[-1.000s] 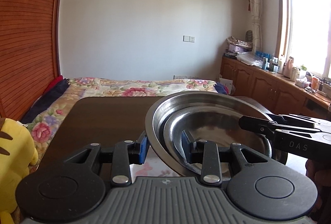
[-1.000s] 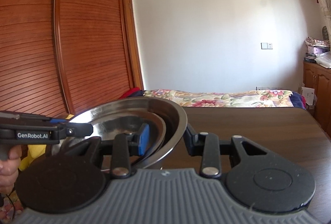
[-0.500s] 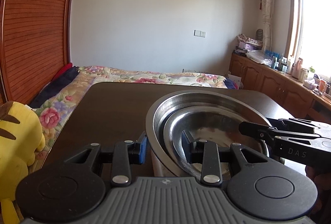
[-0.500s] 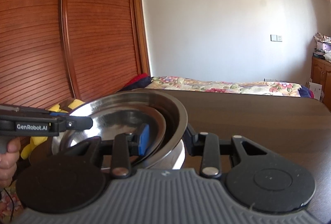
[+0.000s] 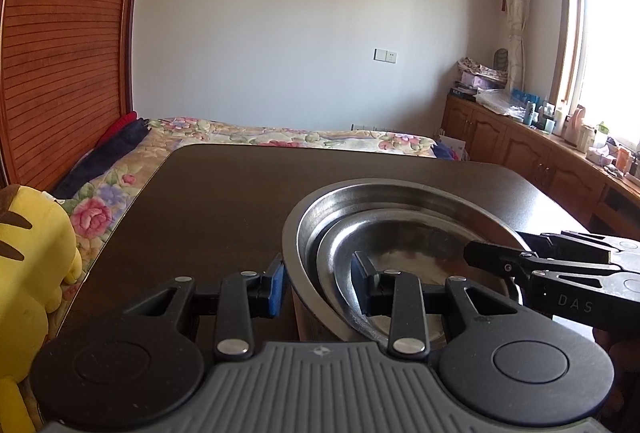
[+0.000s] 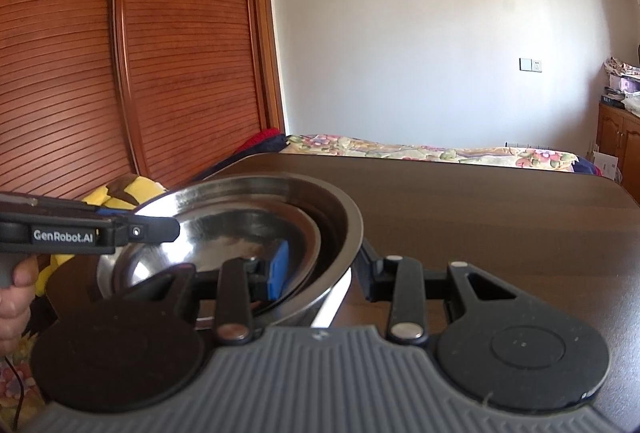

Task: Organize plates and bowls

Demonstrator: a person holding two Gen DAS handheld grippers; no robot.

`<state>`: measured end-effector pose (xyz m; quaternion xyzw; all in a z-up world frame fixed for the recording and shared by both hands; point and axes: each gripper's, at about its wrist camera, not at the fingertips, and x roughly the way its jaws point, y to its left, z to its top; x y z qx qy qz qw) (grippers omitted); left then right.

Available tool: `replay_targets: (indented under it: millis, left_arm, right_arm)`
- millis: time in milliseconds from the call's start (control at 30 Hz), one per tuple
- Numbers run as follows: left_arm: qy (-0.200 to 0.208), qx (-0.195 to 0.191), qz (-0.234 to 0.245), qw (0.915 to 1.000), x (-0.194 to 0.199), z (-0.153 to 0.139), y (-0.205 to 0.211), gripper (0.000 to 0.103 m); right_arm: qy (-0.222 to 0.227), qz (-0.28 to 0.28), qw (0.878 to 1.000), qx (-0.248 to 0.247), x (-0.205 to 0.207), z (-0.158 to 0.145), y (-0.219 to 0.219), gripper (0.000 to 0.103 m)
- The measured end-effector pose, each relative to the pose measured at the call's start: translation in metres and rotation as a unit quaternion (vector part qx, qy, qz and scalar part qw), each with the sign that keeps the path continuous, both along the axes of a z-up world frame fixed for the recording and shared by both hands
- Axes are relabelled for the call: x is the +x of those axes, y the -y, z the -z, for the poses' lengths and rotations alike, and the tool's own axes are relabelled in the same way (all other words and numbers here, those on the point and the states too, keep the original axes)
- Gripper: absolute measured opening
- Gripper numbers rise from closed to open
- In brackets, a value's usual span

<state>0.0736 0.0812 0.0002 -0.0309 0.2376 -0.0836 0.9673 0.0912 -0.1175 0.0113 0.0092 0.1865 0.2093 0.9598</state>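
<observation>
The left tongs (image 5: 318,287) and right tongs (image 6: 322,273) each straddle opposite rims of a large steel bowl (image 5: 404,193), closed on its wall, one finger inside and one outside. A smaller steel bowl (image 5: 400,237) nests within. The stack is at the dark surface's (image 5: 240,201) near edge, towards its right corner.

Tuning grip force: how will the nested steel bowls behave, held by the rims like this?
Probably stiff: the big steel bowl shows no flex where each gripper straddles its rim. Likely slippery: polished metal against small pads. The smaller bowl sits loose and off-centre inside, so it may slide or rattle if tilted.
</observation>
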Motion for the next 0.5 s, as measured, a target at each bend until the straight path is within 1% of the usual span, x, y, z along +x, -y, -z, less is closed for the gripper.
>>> replay_targets:
  millis: [167, 200, 233, 267, 300, 333, 367, 433, 500]
  left_arm:
    - [0.002, 0.01, -0.003, 0.9999, -0.0002, 0.0018, 0.0018, 0.036]
    - [0.003, 0.011, -0.004, 0.9999, -0.0001, 0.002, 0.002, 0.036]
    - [0.004, 0.013, -0.006, 0.9999, -0.0002, 0.0021, 0.0027, 0.037]
    - [0.004, 0.016, -0.009, 0.9998, 0.0001, 0.0025, 0.0029, 0.041]
    - [0.005, 0.017, -0.015, 0.9997, 0.0002, 0.0027, 0.0024, 0.05]
    - [0.007, 0.016, -0.02, 0.9996, -0.0001, 0.0028, 0.0013, 0.055]
    - [0.009, 0.016, -0.024, 0.9996, -0.0008, 0.0027, 0.0011, 0.062]
    - [0.009, 0.013, -0.029, 0.9995, -0.0006, 0.0014, -0.0016, 0.065]
    - [0.009, 0.011, -0.034, 0.9993, -0.0007, -0.001, -0.0032, 0.071]
  right_arm:
    - [0.005, -0.004, 1.0, -0.006, -0.0003, -0.0004, -0.0024, 0.039]
    - [0.005, -0.002, 1.0, -0.006, 0.0, -0.0004, -0.0031, 0.04]
    - [0.004, -0.002, 1.0, -0.005, 0.0004, -0.0003, -0.0037, 0.044]
    - [0.002, -0.001, 1.0, -0.004, 0.0011, -0.0004, -0.004, 0.054]
    - [0.001, 0.0, 1.0, -0.003, 0.0016, -0.0007, -0.0032, 0.064]
    - [0.0, 0.0, 1.0, -0.001, 0.0007, -0.0002, -0.0024, 0.065]
    - [0.0, 0.002, 1.0, 0.0, 0.0002, -0.0006, -0.0014, 0.067]
    - [0.002, 0.009, 1.0, 0.0, -0.0009, -0.0017, 0.0011, 0.071]
    - [0.004, 0.015, 1.0, -0.002, -0.0022, -0.0033, 0.0034, 0.072]
